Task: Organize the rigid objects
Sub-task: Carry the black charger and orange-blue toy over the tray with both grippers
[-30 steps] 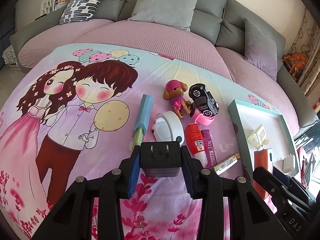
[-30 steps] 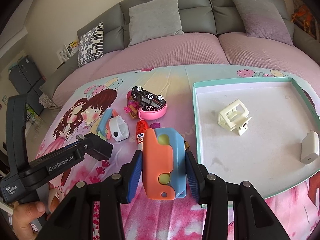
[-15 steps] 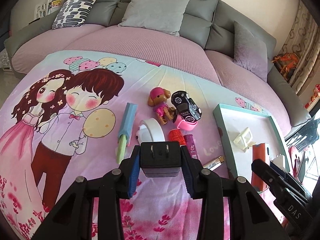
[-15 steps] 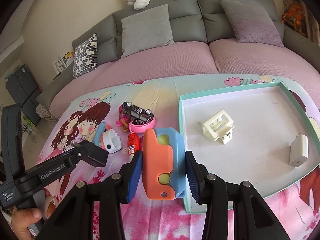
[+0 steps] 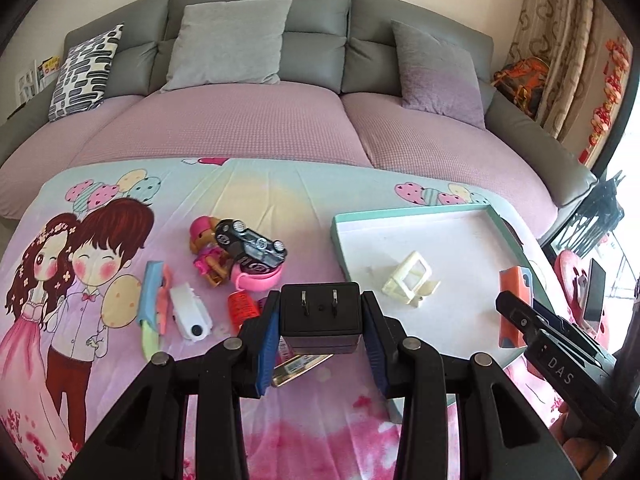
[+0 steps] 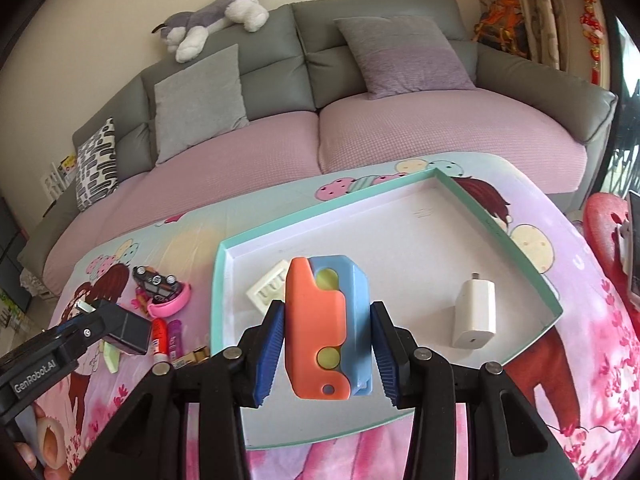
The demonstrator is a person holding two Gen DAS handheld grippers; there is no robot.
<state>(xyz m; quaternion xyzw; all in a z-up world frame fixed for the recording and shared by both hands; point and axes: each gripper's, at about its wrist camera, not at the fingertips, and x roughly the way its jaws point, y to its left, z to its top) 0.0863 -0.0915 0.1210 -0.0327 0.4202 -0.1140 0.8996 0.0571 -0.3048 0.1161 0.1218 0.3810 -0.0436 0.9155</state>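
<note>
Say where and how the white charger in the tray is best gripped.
Grip the white charger across its two narrow sides at mid-body, from above: it lies flat on the tray floor with open floor all around, prongs pointing away.

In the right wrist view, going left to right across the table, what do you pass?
black charger in the left gripper → toy car → cream plastic stand → orange and blue toy in the right gripper → white charger

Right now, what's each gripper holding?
Left gripper: closed on the black plug.
Right gripper: closed on the orange and blue toy.
</note>
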